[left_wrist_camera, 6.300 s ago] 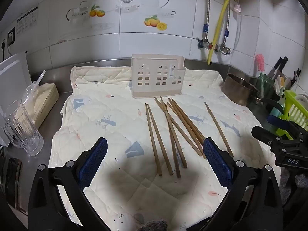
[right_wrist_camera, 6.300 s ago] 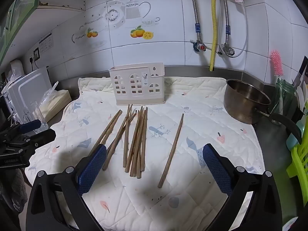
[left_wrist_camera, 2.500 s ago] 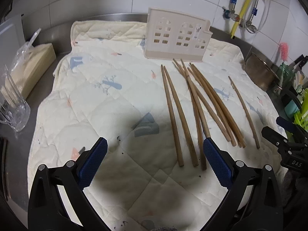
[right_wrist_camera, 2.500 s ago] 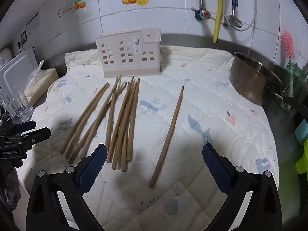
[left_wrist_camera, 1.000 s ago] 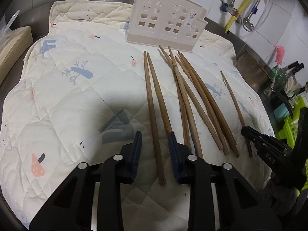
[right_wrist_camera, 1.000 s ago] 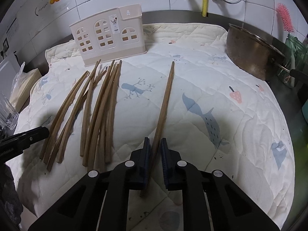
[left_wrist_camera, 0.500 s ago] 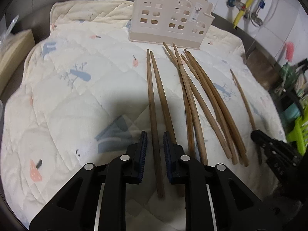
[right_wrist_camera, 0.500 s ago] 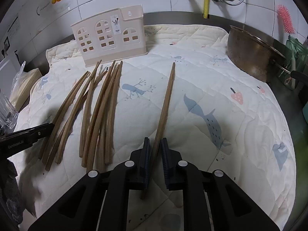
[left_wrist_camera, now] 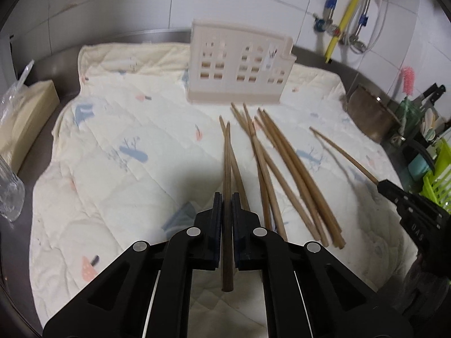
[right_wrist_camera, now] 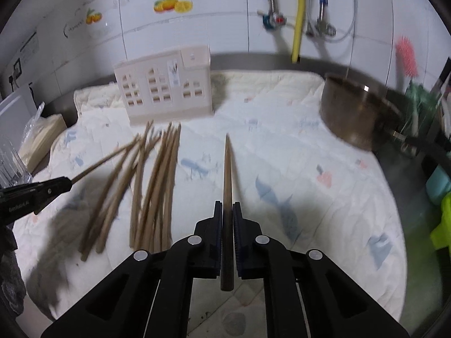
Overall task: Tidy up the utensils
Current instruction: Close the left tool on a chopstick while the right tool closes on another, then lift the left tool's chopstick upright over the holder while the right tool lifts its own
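My left gripper (left_wrist_camera: 226, 200) is shut on one wooden chopstick (left_wrist_camera: 227, 169) and holds it lifted above the quilted mat (left_wrist_camera: 118, 129). My right gripper (right_wrist_camera: 227, 207) is shut on another single chopstick (right_wrist_camera: 227, 169), also raised and pointing toward the back. Several more chopsticks (left_wrist_camera: 284, 169) lie loose on the mat between the two grippers; they also show in the right wrist view (right_wrist_camera: 152, 186). A beige perforated utensil holder (left_wrist_camera: 239, 67) stands upright at the back of the mat, also in the right wrist view (right_wrist_camera: 166, 87).
A steel pot (right_wrist_camera: 358, 112) sits at the right edge of the mat. A glass (left_wrist_camera: 8, 191) and a wrapped beige box (left_wrist_camera: 25, 112) are on the left. A green rack (left_wrist_camera: 439, 174) and knives stand far right. Pipes and a yellow hose (right_wrist_camera: 298, 14) hang on the tiled wall.
Both grippers closed on a chopstick each and have lifted them off the mat, tilting up so the wall and holder come further into view.
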Action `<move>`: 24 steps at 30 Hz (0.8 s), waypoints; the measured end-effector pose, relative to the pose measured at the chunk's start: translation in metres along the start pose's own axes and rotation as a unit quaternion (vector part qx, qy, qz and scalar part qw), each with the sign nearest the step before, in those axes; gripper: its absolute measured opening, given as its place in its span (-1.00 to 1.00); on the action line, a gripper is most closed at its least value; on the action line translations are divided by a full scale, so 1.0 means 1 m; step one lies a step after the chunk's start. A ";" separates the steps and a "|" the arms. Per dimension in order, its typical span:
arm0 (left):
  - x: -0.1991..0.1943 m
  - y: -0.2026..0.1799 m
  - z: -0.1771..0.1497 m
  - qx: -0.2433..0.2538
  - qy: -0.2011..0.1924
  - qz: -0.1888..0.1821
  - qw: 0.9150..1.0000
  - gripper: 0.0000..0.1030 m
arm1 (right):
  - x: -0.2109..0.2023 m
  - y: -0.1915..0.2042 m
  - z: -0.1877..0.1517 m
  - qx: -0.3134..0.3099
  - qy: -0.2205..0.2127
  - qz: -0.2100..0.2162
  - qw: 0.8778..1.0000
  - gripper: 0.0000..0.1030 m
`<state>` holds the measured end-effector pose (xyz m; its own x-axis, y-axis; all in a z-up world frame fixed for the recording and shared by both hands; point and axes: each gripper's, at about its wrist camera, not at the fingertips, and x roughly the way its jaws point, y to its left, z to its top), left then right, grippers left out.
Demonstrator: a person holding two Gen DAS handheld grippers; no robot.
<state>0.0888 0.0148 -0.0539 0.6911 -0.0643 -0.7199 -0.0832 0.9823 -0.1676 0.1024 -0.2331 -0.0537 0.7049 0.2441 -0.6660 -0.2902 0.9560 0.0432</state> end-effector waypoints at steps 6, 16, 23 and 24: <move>-0.023 0.000 0.021 0.019 -0.035 -0.010 0.999 -0.90 | -0.022 0.005 0.033 -0.028 -0.048 0.005 0.998 -0.87; -0.041 -0.004 0.064 0.057 -0.067 -0.020 0.996 -0.90 | -0.038 0.014 0.105 -0.070 -0.083 0.052 0.993 -0.87; -0.057 -0.013 0.106 0.079 -0.090 -0.027 0.992 -0.90 | -0.031 0.020 0.166 -0.088 -0.072 0.090 0.989 -0.87; -0.060 -0.015 0.112 0.084 -0.094 -0.026 0.992 -0.90 | -0.030 0.021 0.175 -0.090 -0.072 0.092 0.989 -0.87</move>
<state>0.1295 0.0236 0.0672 0.8146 -0.0971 -0.5719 0.0663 0.9950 -0.0745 0.1884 -0.1914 0.0970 0.7103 0.4445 -0.5458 -0.5242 0.8515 0.0113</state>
